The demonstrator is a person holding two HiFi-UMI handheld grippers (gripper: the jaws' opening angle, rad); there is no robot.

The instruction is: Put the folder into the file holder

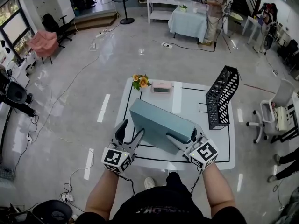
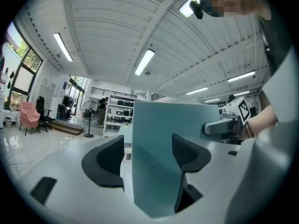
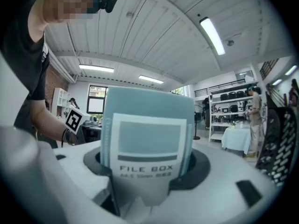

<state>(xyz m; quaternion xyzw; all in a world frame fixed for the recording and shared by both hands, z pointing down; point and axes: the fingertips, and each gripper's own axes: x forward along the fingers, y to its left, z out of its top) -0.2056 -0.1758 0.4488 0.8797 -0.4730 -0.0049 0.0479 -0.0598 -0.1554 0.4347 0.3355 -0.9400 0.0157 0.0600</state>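
Note:
The teal file-box folder (image 1: 161, 122) is tilted above the near half of the white table (image 1: 187, 101). My right gripper (image 1: 186, 135) is shut on its right end. In the right gripper view the labelled spine (image 3: 147, 139) fills the jaws and both dark pads (image 3: 198, 169) hug it. My left gripper (image 1: 131, 127) stands open around the folder's near-left corner (image 2: 154, 139). There the right pad (image 2: 189, 155) lies against the folder, and a thin gap shows beside the left pad (image 2: 107, 160). The black mesh file holder (image 1: 223, 97) stands upright at the table's right side, apart from both grippers.
A small bunch of flowers (image 1: 140, 81) and a pink box (image 1: 161, 87) sit at the table's far edge. Black lines mark the tabletop. A white office chair (image 1: 275, 111) stands right of the table. Cables cross the floor on the left, and a person's legs are at the table's near edge.

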